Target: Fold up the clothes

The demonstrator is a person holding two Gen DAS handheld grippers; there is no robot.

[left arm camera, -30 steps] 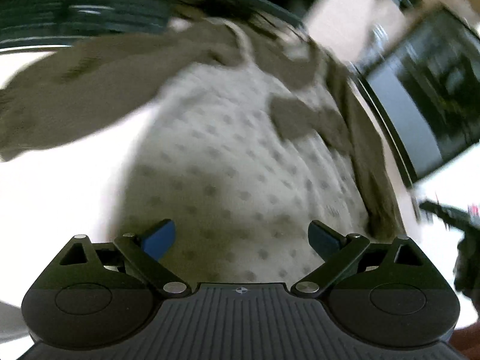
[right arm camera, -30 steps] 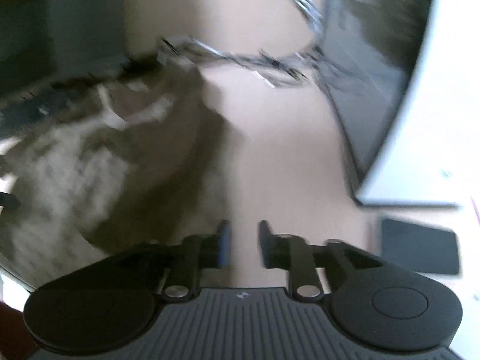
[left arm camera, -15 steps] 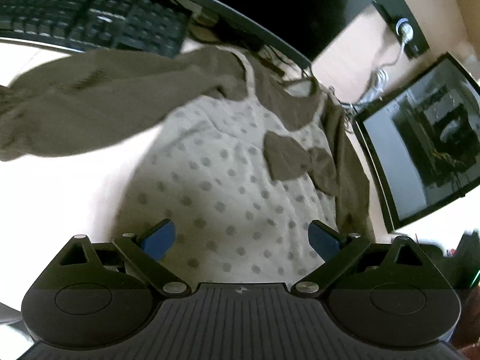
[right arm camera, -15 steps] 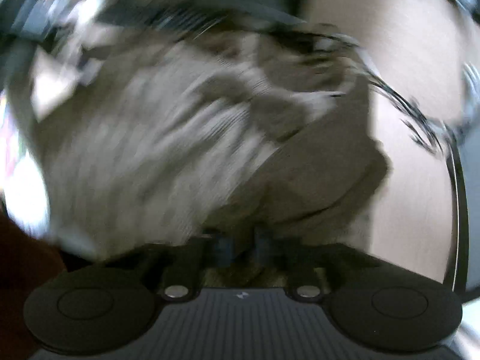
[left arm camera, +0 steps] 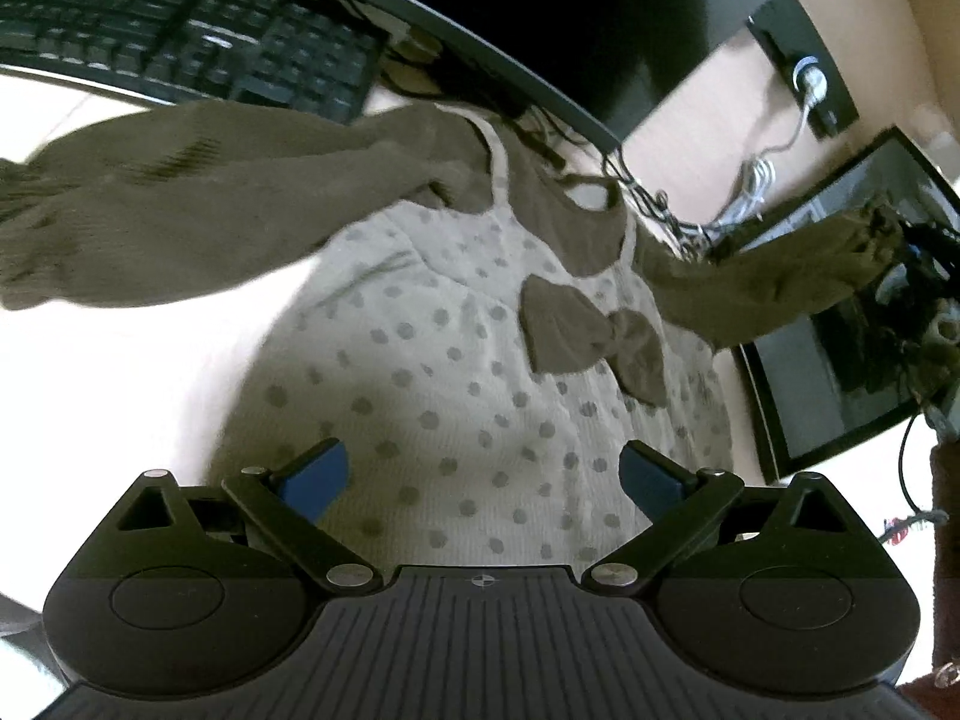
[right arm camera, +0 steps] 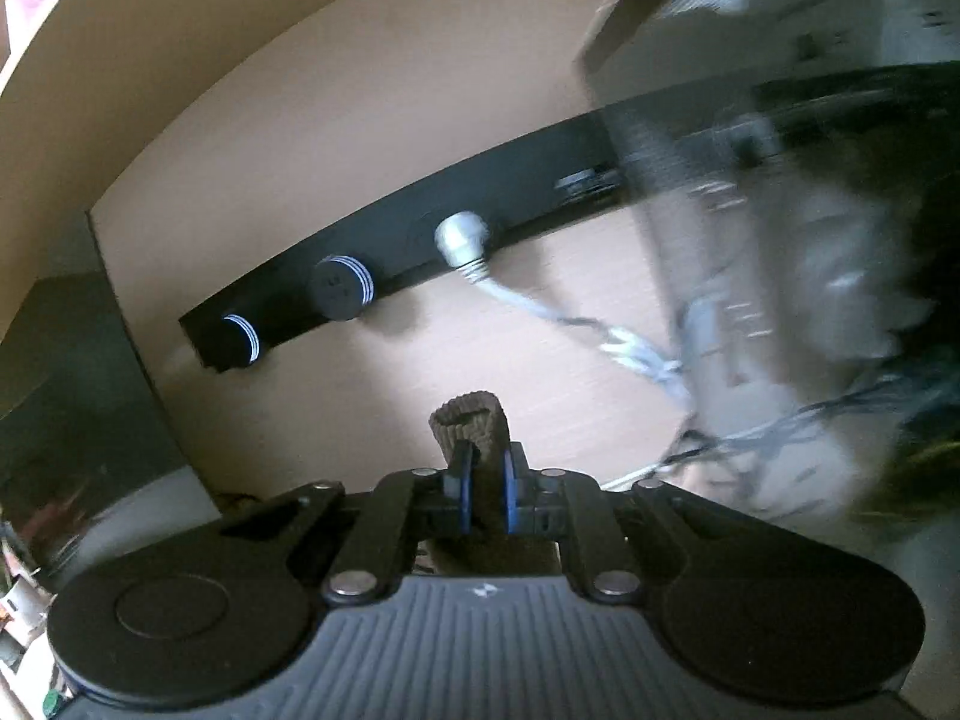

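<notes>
A child's garment [left arm camera: 480, 372] lies on the white table, with a cream dotted front, olive-brown sleeves and an olive bow [left arm camera: 591, 336]. Its left sleeve [left arm camera: 150, 210] lies spread out to the left. Its right sleeve [left arm camera: 774, 282] is lifted and stretched out to the right. My left gripper [left arm camera: 483, 474] is open and empty, hovering over the garment's lower hem. My right gripper [right arm camera: 486, 489] is shut on the ribbed cuff [right arm camera: 474, 426] of the right sleeve, which sticks up between the blue pads.
A black keyboard [left arm camera: 180, 18] lies beyond the garment at the back left. A monitor [left arm camera: 858, 324] stands at the right with tangled cables [left arm camera: 660, 204] behind the collar. In the right wrist view a black power strip [right arm camera: 390, 276] with plugs runs along the beige wall.
My right gripper has closed on the right sleeve's cuff and pulled the sleeve up and out to the right. My left gripper has stayed open over the hem.
</notes>
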